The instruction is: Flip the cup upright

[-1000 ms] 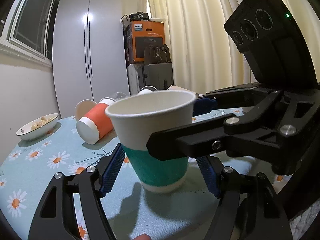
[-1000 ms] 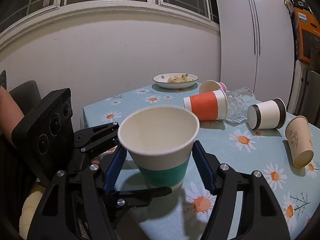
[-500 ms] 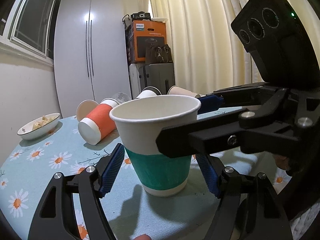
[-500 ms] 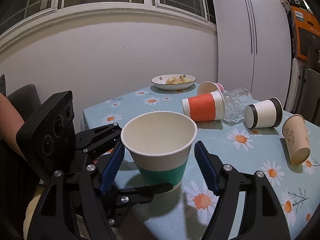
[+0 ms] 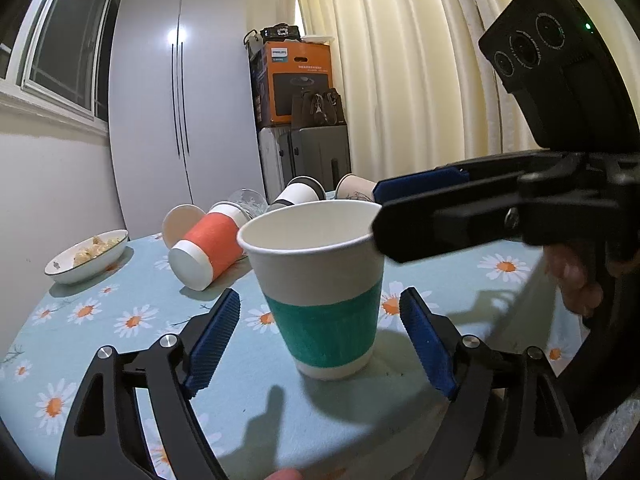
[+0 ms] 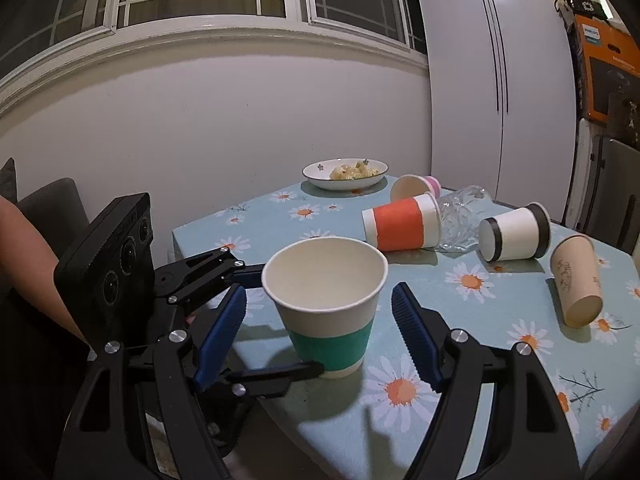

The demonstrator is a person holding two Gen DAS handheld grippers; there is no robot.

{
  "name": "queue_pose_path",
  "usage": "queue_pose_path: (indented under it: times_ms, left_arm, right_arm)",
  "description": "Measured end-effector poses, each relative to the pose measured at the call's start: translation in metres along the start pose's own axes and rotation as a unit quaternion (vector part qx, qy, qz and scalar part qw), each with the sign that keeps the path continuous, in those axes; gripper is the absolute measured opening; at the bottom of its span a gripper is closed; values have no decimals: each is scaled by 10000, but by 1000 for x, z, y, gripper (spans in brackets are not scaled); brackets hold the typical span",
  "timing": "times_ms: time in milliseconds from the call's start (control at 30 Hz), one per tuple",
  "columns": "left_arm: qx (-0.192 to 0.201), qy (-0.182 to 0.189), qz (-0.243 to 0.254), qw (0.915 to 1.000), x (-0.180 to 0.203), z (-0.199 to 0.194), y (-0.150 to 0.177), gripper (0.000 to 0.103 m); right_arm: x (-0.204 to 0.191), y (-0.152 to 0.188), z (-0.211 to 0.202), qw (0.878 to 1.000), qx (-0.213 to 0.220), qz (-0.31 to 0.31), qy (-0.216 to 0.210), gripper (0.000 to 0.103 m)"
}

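Note:
A white paper cup with a green band point(image 5: 320, 280) stands upright, mouth up, on the daisy-print tablecloth point(image 5: 120, 320). It also shows in the right wrist view point(image 6: 326, 304). My left gripper point(image 5: 320, 340) is open, its blue pads on either side of the cup and clear of it. My right gripper point(image 6: 320, 332) is open too, its pads apart from the cup's sides. Each gripper shows in the other's view, the right gripper point(image 5: 460, 208) near the rim and the left gripper point(image 6: 224, 280) low beside the cup.
Several cups lie on their sides further back: an orange-banded cup point(image 6: 400, 226), a black-rimmed white cup point(image 6: 514, 236), a tan cup point(image 6: 576, 284), a pink cup point(image 6: 416, 186). A tipped clear glass point(image 6: 460, 216) and a bowl of food point(image 6: 346, 172) are there. The table edge is close in front.
Both grippers have drawn back from the green-banded cup and risen a little. The cup stands in the same spot, free of the pads.

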State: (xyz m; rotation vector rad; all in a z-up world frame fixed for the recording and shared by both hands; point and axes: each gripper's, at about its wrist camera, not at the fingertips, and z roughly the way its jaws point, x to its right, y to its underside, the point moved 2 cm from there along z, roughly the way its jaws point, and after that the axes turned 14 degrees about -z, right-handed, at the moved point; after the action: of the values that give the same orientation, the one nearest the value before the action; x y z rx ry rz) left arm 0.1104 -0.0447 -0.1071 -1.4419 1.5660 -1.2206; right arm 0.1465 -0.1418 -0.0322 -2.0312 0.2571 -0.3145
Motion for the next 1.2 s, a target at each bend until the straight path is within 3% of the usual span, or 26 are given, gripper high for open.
queue_pose_path:
  times_ms: [67, 133, 300, 533, 700, 967, 1200]
  left_arm:
    - [15, -32, 46, 10000, 0, -7, -4, 92]
    - [20, -13, 31, 10000, -2, -14, -9, 95]
    - [-13, -29, 10, 10000, -2, -36, -17, 96]
    - [-147, 92, -327, 9993, -1, -85, -38, 96]
    - [-89, 74, -394, 9992, -1, -123, -54, 96]
    - [-61, 149, -734, 9972, 0, -184, -75, 96]
    - [162, 32, -867, 9961, 4, -219, -78, 96]
  right_arm:
    - [-1, -2, -7, 10000, 52, 81, 19, 75]
    - [-2, -4, -15, 9998, 107, 122, 69, 77]
    - [-8, -8, -43, 9990, 262, 279, 208, 81]
    - [-22, -12, -89, 9968, 474, 530, 368, 98]
    - [-40, -17, -112, 9954, 541, 564, 546, 98]
    - [-65, -24, -144, 9932, 299, 860, 728, 98]
    - [-80, -21, -168, 9851, 264, 1132, 1264, 98]
